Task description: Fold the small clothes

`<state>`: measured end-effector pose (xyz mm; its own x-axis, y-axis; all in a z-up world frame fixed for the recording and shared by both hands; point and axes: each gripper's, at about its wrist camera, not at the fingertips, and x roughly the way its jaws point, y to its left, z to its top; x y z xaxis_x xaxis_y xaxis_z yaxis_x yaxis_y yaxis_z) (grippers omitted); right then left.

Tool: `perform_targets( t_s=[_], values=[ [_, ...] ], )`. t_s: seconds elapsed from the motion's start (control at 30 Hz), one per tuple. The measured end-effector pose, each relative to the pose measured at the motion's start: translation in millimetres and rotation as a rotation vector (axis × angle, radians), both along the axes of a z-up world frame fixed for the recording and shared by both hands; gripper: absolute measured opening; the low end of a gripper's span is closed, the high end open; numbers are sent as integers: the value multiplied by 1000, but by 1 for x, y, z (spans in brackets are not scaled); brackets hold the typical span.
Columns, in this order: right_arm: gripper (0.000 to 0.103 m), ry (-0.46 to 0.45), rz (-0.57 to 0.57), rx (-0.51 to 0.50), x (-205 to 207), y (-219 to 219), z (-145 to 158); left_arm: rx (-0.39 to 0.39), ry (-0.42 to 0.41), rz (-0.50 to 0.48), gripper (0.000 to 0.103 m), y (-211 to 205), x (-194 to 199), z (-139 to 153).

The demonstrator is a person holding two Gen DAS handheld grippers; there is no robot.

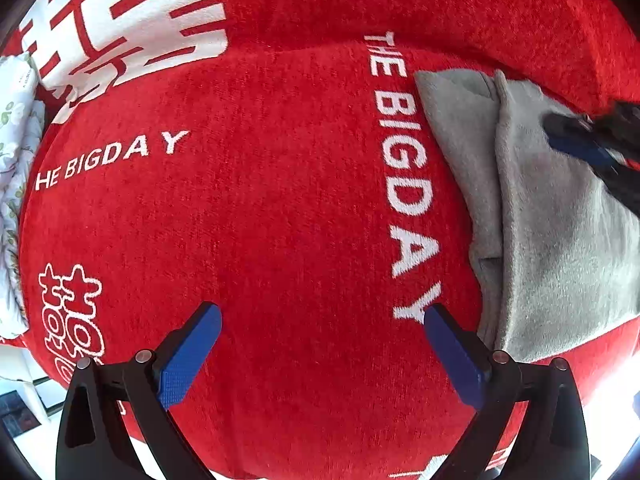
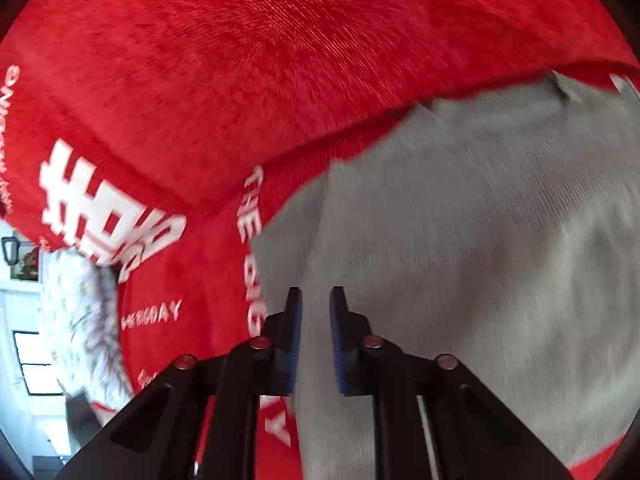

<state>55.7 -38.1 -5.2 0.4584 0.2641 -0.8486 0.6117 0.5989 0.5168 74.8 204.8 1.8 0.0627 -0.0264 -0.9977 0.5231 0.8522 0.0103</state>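
A small grey garment (image 1: 560, 216) lies folded on a red cover (image 1: 280, 208) printed with white letters, at the right of the left wrist view. My left gripper (image 1: 322, 320) is open and empty, hovering over the red cover left of the garment. My right gripper (image 2: 315, 300) is over the grey garment (image 2: 480, 260) near its left edge; the jaws are narrowly apart with nothing clearly between them. The right wrist view is motion-blurred. The right gripper also shows in the left wrist view (image 1: 588, 140), above the garment.
A white floral cloth (image 1: 16, 184) lies at the left edge of the red cover; it also shows in the right wrist view (image 2: 80, 320). A raised red cushion edge (image 1: 440, 8) runs along the back. A large white print (image 1: 120, 20) marks the far left.
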Motion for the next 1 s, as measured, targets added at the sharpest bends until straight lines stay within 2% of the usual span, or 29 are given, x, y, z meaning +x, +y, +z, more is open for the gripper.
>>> perform_targets(
  t_s=[0.1,0.17,0.4,0.57,0.6,0.7,0.83,1.0],
  values=[
    [11,38,2,8,20,-3,-21,-5,-4,17,102,5,4,-2],
    [11,56,28,58,25,6,-38,0,2,29,102,9,9,-4],
    [11,84,195,65,26,29,-27,15,12,40,102,8,19,-13],
    [13,30,175,116,-8,23,1,-2,12,31,102,-4,18,-10],
    [18,23,169,128,-17,24,6,-5,14,26,102,-6,17,-10],
    [46,27,148,159,-49,28,14,-8,18,10,102,-15,14,-10],
    [47,41,119,201,-88,31,15,-12,19,-1,102,-22,7,-9],
    [48,45,28,329,-135,29,1,-5,24,-18,102,-29,3,-12]
  ],
)
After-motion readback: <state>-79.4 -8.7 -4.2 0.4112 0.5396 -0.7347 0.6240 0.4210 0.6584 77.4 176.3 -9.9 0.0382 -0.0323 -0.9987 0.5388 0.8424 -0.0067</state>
